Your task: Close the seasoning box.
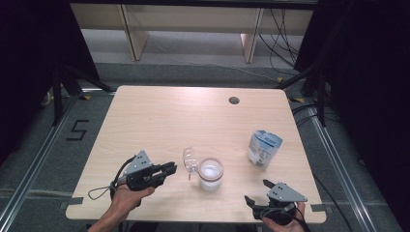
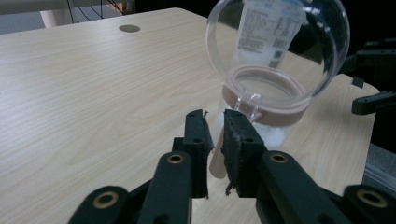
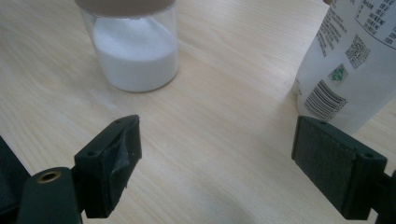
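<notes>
While its hinged clear lid (image 2: 280,42) stands open, the jar (image 1: 211,174) of white powder sits at the table's (image 1: 159,116) near middle; left gripper (image 1: 169,169) jaws nearly closed beside it, nothing visibly pinched, right gripper (image 1: 256,192) wide open, pouch (image 1: 263,147) behind.

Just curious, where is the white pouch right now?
In the high view the pouch stands near the table's right edge, right of the jar.

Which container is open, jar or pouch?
The jar of white powder: its clear hinged lid is flipped up. The blue-and-white pouch stands sealed.
</notes>
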Available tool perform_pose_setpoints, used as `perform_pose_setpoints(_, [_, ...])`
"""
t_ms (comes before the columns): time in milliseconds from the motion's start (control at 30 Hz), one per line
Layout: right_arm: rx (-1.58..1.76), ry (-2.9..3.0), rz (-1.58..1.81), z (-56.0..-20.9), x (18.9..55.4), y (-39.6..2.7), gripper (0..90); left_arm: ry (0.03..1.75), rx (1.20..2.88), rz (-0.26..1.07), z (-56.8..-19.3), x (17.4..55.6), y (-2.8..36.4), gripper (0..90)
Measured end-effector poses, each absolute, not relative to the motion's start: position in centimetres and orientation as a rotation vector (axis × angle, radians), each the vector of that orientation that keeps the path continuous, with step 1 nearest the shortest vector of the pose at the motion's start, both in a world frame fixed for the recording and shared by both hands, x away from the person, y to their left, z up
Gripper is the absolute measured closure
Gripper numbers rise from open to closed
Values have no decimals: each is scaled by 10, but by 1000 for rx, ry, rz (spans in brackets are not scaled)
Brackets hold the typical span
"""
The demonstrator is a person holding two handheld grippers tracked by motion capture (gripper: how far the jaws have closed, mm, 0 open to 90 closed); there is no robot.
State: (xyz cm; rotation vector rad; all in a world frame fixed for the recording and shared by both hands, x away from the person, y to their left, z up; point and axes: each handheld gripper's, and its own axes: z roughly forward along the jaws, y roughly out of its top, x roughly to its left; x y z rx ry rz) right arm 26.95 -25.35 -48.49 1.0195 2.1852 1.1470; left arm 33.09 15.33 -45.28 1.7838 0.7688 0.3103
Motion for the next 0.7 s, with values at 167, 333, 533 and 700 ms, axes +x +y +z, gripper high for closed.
perform_pose_setpoints(167, [1019,2190,1144,-486,270,-253,175,787,1776,309,-449,331,149,865])
perform_pose_setpoints(333, [1021,2192,1148,-486,270,-253,178,773,1778,309,-447,331,146,893])
perform_pose_setpoints(533, [1047,2202,1147,-486,269,-252,181,758,1761,292,-443,331,141,893])
perform_pose_setpoints(700, [1063,2202,1149,-486,268,-251,182,753,1768,304,-440,331,139,893])
